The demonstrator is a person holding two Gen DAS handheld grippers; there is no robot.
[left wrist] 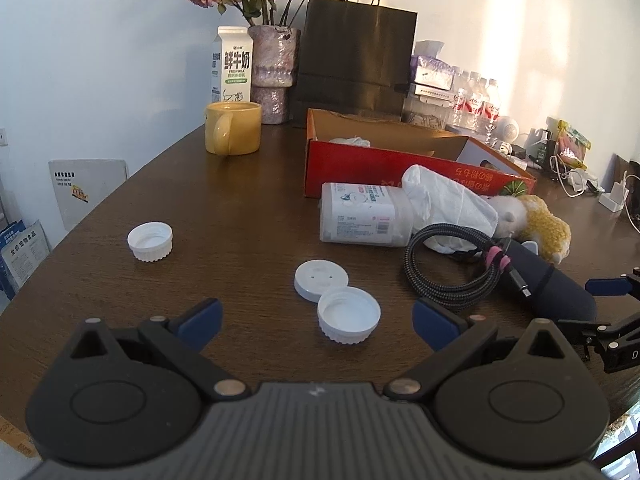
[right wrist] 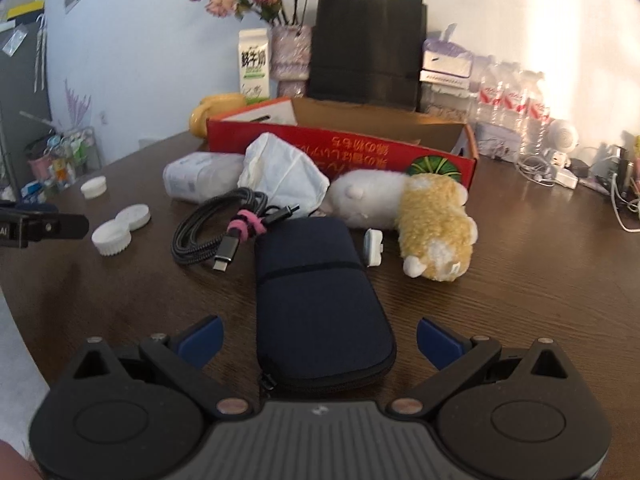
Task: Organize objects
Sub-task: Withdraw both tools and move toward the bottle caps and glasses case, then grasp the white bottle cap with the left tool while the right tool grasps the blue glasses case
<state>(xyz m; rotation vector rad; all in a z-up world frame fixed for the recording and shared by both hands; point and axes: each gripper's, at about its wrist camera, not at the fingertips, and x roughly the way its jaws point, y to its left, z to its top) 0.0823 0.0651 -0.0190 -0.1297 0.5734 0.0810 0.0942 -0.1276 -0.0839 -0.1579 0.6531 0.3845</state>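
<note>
Left wrist view: the left gripper (left wrist: 316,320) hangs spread wide and empty over the table (left wrist: 224,208), with an upturned white cap (left wrist: 349,314) lying straight ahead between its fingers, touching a flat white lid (left wrist: 321,280). The right gripper's fingertip (left wrist: 608,285) is cut off at the edge.

Right wrist view: the right gripper (right wrist: 318,340) gapes empty, straddling a navy pouch (right wrist: 316,296) whose long axis runs away from it. The red box (right wrist: 340,148) beyond is blurred, its contents hidden.
</note>
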